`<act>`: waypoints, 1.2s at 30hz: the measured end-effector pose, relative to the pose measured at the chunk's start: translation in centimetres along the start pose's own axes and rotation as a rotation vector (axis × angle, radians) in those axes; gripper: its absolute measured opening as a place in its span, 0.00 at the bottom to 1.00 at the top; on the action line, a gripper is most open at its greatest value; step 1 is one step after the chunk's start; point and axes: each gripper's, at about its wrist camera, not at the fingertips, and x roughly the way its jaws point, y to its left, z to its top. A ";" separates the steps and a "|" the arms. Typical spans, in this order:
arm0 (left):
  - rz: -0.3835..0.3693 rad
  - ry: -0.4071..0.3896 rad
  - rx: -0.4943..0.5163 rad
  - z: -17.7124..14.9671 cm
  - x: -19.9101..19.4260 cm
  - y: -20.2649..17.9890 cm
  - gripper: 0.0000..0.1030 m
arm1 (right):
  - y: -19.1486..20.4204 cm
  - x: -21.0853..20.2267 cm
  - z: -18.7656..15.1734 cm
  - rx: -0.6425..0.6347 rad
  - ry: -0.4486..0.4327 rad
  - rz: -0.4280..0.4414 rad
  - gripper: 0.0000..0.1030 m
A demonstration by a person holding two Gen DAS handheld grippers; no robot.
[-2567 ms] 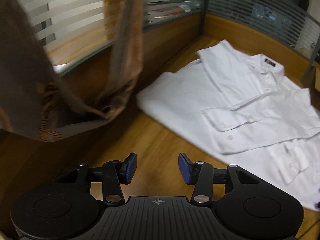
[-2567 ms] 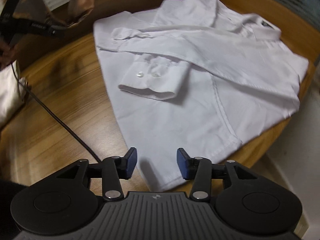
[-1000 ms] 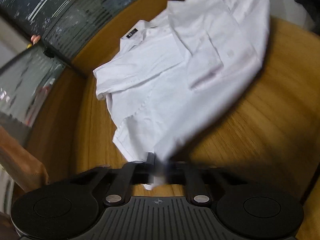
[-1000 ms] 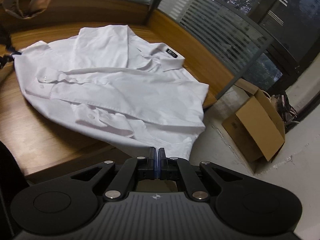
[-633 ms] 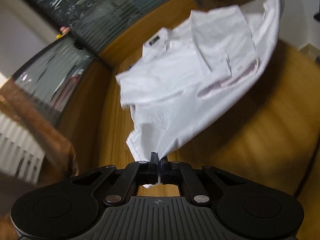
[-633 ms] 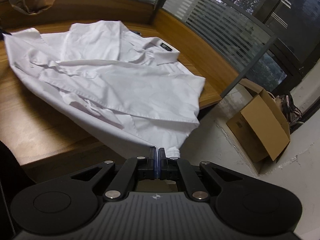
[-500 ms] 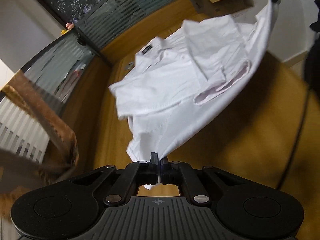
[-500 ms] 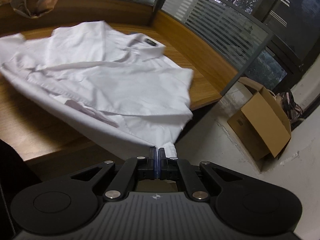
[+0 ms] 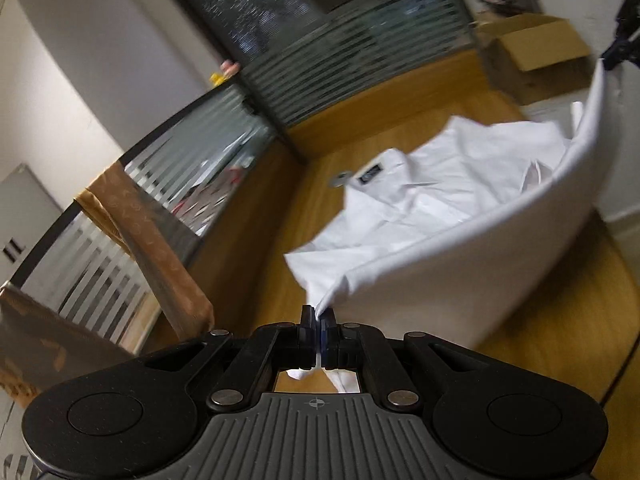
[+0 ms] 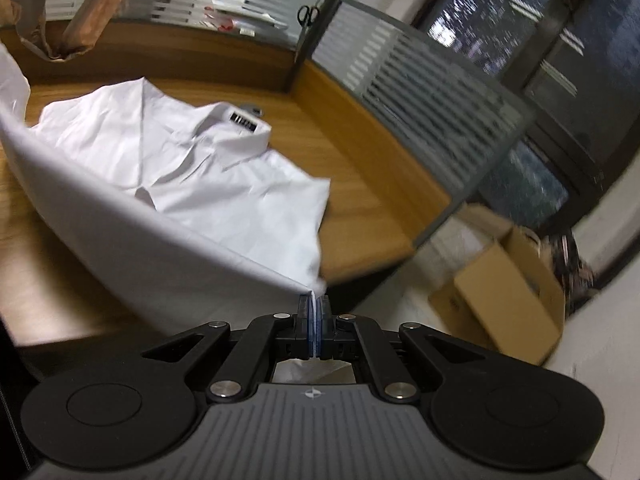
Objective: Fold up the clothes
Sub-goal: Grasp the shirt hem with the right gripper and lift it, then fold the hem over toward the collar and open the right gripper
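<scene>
Both grippers, left gripper (image 9: 318,334) and right gripper (image 10: 314,330), are clamped on the lifted hem corners of the white shirt (image 10: 208,184), collar end resting on the wooden table (image 10: 360,168), and uneven pull could skew the fold or slip a corner.

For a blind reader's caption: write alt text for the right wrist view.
The right gripper is shut on the hem corner of a white collared shirt, lifting that edge above the curved wooden desk. A brown cardboard box sits on the floor beyond.
</scene>
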 end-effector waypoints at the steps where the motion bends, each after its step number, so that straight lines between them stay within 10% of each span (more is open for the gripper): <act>1: 0.002 0.036 -0.017 0.8 1.7 0.3 0.04 | -0.8 1.1 0.8 -0.010 -0.001 0.003 0.01; 12: -0.150 0.502 -0.163 2.4 21.4 1.7 0.11 | -3.8 19.1 5.8 -0.123 0.129 0.154 0.01; 19: -0.118 0.405 -0.368 1.0 19.1 4.1 0.36 | -2.7 22.3 4.6 -0.146 0.161 0.211 0.04; 26: -0.172 0.242 -0.617 0.2 11.9 6.0 0.38 | -3.6 17.2 4.6 -0.039 0.056 0.303 0.38; 30: -0.248 0.298 -0.565 -0.9 12.5 1.8 0.37 | -3.4 15.1 4.3 0.004 0.026 0.373 0.44; 36: -0.129 0.441 -0.640 -4.4 13.5 -0.4 0.39 | -0.9 18.0 2.4 -0.006 0.107 0.436 0.53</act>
